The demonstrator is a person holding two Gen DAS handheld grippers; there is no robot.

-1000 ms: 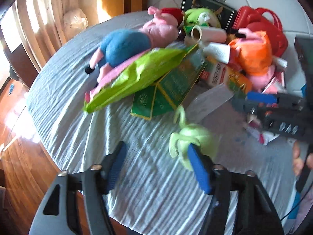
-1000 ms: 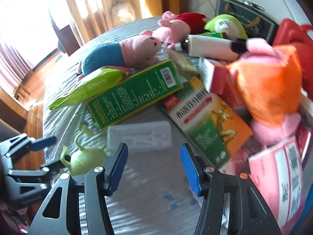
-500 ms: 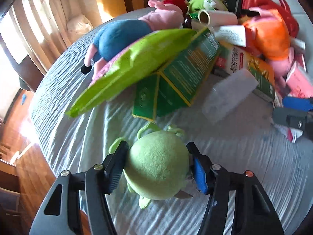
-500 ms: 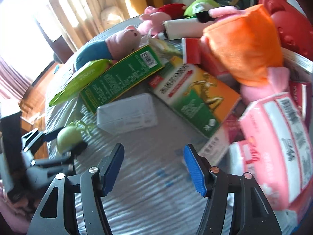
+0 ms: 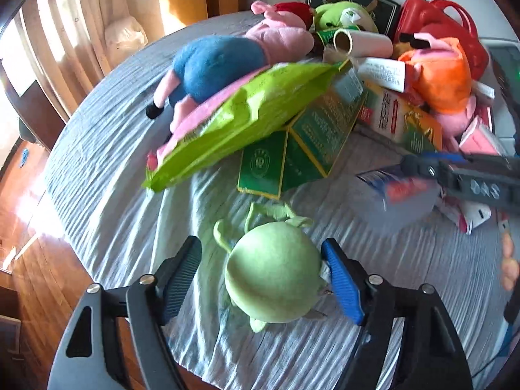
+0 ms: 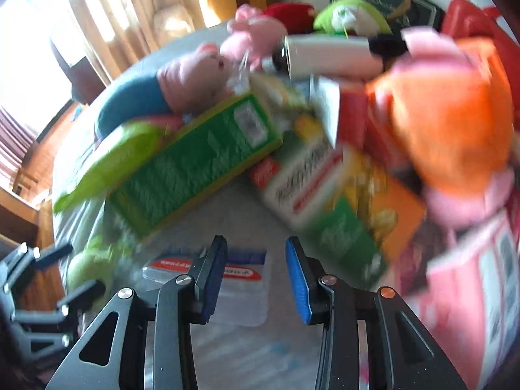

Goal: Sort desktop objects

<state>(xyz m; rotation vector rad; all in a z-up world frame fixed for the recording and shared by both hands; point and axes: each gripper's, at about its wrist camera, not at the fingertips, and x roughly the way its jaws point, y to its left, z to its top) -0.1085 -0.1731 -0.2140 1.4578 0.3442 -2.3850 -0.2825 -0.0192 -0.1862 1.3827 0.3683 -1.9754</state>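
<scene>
We're holding the left gripper (image 5: 260,279) spread wide around the round green plush (image 5: 273,284) near the table's (image 5: 107,195) front edge, only its right pad touching. Our right gripper (image 6: 256,276) is sitting half-open over the clear plastic case (image 6: 242,295), with the green box (image 5: 312,143) lying further toward the middle.

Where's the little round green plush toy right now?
Left wrist view: the green plush toy sits between the left gripper's open fingers, just in front of the dark green box.
</scene>
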